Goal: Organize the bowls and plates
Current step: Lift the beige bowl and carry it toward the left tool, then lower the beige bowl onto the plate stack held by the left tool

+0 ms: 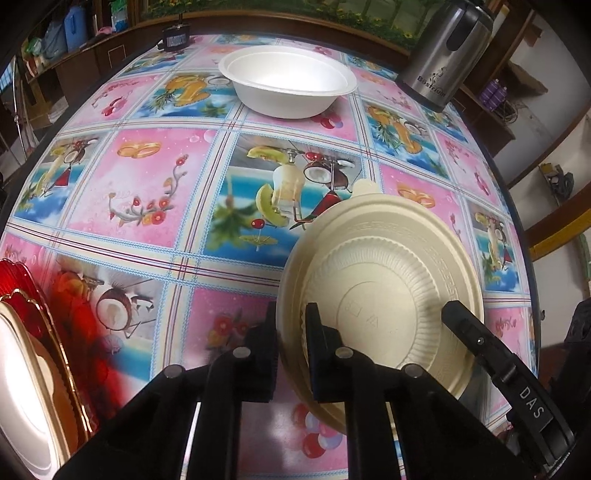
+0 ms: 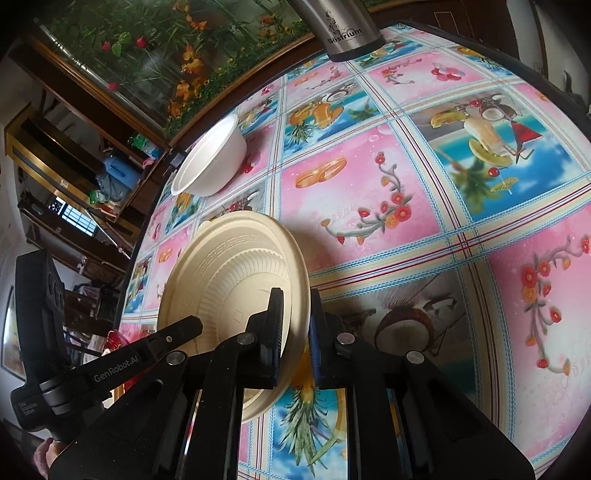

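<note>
A cream ribbed plate (image 1: 388, 266) (image 2: 236, 266) is held tilted above the table, its embossed face towards both cameras. My left gripper (image 1: 293, 314) is shut on the plate's left rim, one pad on each face. My right gripper (image 2: 295, 306) pinches the opposite rim the same way. One of the right gripper's fingers (image 1: 465, 328) shows across the plate in the left wrist view, and one of the left gripper's fingers (image 2: 181, 330) shows likewise in the right wrist view. A white bowl (image 1: 288, 81) (image 2: 210, 162) stands upright farther back on the table.
The table (image 1: 147, 184) (image 2: 406, 184) has a pink and blue patterned cloth. A steel flask (image 1: 447, 51) (image 2: 343, 29) stands at the far edge. A red tray with gold-edged plates (image 1: 22, 350) lies at the near left. Shelves and a small black device (image 1: 175, 37) are behind.
</note>
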Tool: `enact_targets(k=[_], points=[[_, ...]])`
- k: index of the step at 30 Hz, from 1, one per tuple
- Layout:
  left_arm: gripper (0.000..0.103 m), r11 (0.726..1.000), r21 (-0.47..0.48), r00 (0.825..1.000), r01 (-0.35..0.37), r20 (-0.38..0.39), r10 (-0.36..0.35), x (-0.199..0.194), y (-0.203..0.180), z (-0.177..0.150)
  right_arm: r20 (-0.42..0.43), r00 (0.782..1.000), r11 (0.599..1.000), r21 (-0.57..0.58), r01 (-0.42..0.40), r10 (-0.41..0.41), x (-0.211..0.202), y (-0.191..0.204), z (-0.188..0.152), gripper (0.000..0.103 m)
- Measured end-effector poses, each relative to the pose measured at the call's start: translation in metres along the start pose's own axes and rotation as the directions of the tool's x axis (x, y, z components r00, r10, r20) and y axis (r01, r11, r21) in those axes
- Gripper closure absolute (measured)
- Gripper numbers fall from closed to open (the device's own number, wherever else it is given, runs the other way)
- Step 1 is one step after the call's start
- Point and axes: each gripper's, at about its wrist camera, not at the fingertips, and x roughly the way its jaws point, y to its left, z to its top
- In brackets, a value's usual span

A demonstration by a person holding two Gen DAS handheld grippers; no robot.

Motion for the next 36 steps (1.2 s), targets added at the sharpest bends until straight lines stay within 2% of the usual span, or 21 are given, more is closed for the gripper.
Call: enact_targets(k=[9, 13, 16, 20, 24, 28, 32, 36], points=[[0.092, 1.000, 0.001, 0.995, -0.010, 0.099, 0.010, -0.042, 0.019, -0.007, 0.034, 0.999, 0.997, -0.071, -0.006, 0.008, -0.014, 0.035, -0.006, 0.091], [0.092, 0.999, -0.005, 0.986, -0.040, 0.161, 0.041, -0.067, 0.035, -0.014, 0.038, 0.999, 0.993, -0.113, -0.026, 0.030, -0.018, 0.061, -0.015, 0.091], [0.092, 0.997, -0.022, 0.973, -0.070, 0.221, 0.073, -0.090, 0.051, -0.019, 0.031, 0.998, 0.987, -0.152, -0.049, 0.054, -0.019, 0.085, -0.022, 0.091], [0.092, 0.991, -0.056, 0.944, -0.119, 0.302, 0.131, -0.124, 0.078, -0.029, 0.010, 0.995, 0.975, -0.203, -0.092, 0.096, -0.015, 0.119, -0.035, 0.091], [0.092, 0.984, -0.098, 0.921, -0.150, 0.348, 0.175, -0.149, 0.109, -0.041, -0.044, 0.986, 0.962, -0.217, -0.167, 0.162, -0.006, 0.150, -0.047, 0.091], [0.092, 0.976, -0.137, 0.906, -0.170, 0.367, 0.210, -0.164, 0.135, -0.052, -0.120, 0.970, 0.949, -0.213, -0.233, 0.211, 0.009, 0.176, -0.063, 0.091], [0.092, 0.967, -0.170, 0.895, -0.188, 0.375, 0.240, -0.169, 0.154, -0.061, -0.158, 0.964, 0.937, -0.245, -0.248, 0.214, 0.021, 0.199, -0.078, 0.091], [0.092, 0.961, -0.199, 0.893, -0.191, 0.372, 0.254, -0.171, 0.171, -0.067, -0.188, 0.960, 0.928, -0.275, -0.252, 0.206, 0.031, 0.216, -0.090, 0.091]])
